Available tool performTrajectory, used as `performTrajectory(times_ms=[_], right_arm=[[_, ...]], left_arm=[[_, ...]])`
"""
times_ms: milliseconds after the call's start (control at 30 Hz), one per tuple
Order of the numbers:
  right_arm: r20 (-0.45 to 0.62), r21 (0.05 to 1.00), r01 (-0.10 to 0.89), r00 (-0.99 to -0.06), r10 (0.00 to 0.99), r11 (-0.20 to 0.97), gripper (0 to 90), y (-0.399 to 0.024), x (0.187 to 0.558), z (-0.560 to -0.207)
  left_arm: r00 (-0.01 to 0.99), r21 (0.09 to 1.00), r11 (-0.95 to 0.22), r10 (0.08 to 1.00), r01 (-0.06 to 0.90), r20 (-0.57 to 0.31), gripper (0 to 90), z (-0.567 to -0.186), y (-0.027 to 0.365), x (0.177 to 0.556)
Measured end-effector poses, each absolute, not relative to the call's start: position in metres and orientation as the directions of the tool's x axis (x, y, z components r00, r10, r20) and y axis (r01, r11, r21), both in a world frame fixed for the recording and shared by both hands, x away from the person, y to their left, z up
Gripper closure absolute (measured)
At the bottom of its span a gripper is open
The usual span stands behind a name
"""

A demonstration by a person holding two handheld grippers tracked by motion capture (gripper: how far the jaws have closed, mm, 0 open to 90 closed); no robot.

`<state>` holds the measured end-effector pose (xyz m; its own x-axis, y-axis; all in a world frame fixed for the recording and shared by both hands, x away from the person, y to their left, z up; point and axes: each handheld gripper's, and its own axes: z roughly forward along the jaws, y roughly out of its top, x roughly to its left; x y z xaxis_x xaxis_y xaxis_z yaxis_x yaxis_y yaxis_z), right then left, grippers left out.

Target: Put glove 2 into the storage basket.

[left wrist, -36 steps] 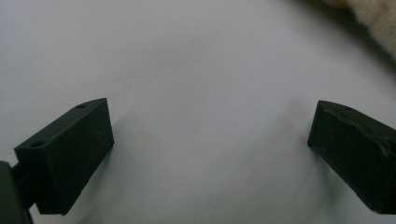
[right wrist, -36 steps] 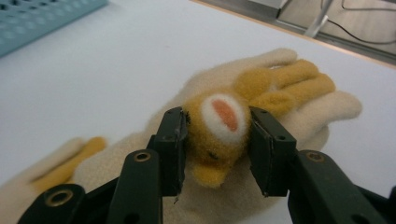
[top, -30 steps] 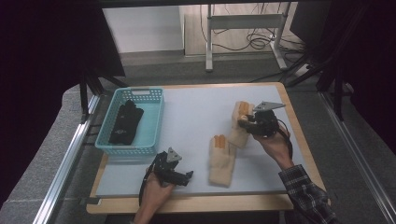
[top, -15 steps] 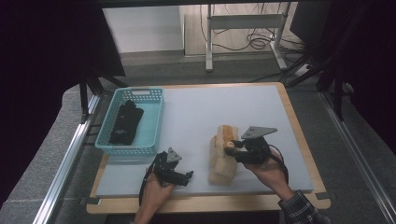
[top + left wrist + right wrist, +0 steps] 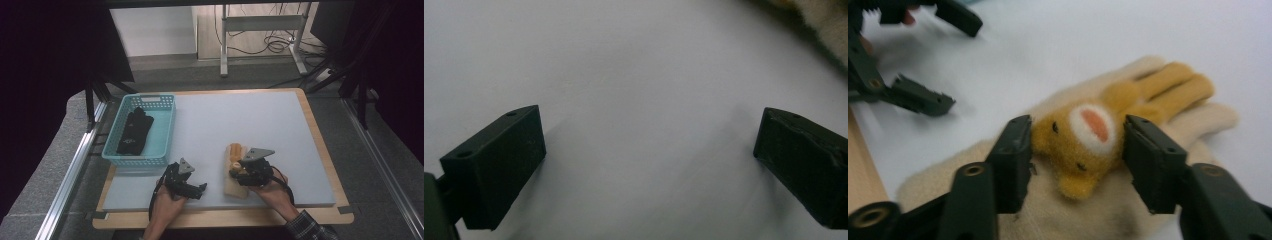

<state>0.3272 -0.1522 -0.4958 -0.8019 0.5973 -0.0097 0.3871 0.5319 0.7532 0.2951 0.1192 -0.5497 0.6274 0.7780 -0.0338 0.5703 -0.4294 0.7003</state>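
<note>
A cream glove with an orange bear face and orange fingers [image 5: 1158, 87] lies flat on the white mat, on top of a second cream glove [image 5: 231, 186]. My right gripper [image 5: 1075, 145] straddles the bear's head. Its jaws have just been opening and stand at either side of the head without pinching it. From above, the right gripper [image 5: 239, 172] rests low over the gloves near the front edge. My left gripper [image 5: 198, 188] sits on the mat just left of them, open and holding nothing [image 5: 649, 165]. A corner of a glove [image 5: 830, 15] shows at its upper right.
A teal plastic basket [image 5: 150, 100] stands at the left of the mat with a black glove [image 5: 134, 131] inside. The white mat [image 5: 240, 115] lies on a wooden board [image 5: 320, 145]. The left gripper [image 5: 963, 65] shows beyond the gloves in the right gripper view.
My right gripper carried the bear glove from the right side of the mat down and left onto the other glove, then opened its jaws. The left gripper stayed still.
</note>
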Motion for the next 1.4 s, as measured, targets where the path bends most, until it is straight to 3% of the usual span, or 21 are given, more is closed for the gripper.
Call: performTrajectory(times_ms=[133, 267, 433, 767, 900, 1400], right_arm=[[0.014, 0.781, 0.396, -0.784, 0.620, 0.483, 38.6, -0.169, 0.332, -0.481], [0.023, 0.786, 0.416, -0.759, 0.651, 0.457, 41.2, -0.192, 0.338, -0.477], [0.053, 0.761, 0.463, -0.742, 0.668, 0.454, 61.2, -0.216, 0.340, -0.489], [0.086, 0.725, 0.449, -0.811, 0.579, 0.521, 84.0, -0.213, 0.324, -0.519], [0.069, 0.708, 0.433, -0.829, 0.554, 0.559, 85.3, -0.202, 0.319, -0.528], [0.090, 0.738, 0.416, -0.841, 0.534, 0.531, 83.1, -0.159, 0.323, -0.534]], left_arm=[[0.627, 0.700, -0.430, 0.778, 0.570, -0.034, 0.5, -0.550, 0.119, 0.295], [0.629, 0.698, -0.433, 0.776, 0.570, -0.032, 0.5, -0.550, 0.119, 0.295], [0.629, 0.698, -0.433, 0.777, 0.570, -0.032, 0.5, -0.550, 0.119, 0.295], [0.628, 0.698, -0.432, 0.778, 0.572, -0.033, 0.5, -0.549, 0.119, 0.295], [0.627, 0.698, -0.431, 0.778, 0.573, -0.034, 0.5, -0.549, 0.119, 0.295], [0.603, 0.684, -0.427, 0.797, 0.592, -0.024, 0.3, -0.548, 0.137, 0.291]])
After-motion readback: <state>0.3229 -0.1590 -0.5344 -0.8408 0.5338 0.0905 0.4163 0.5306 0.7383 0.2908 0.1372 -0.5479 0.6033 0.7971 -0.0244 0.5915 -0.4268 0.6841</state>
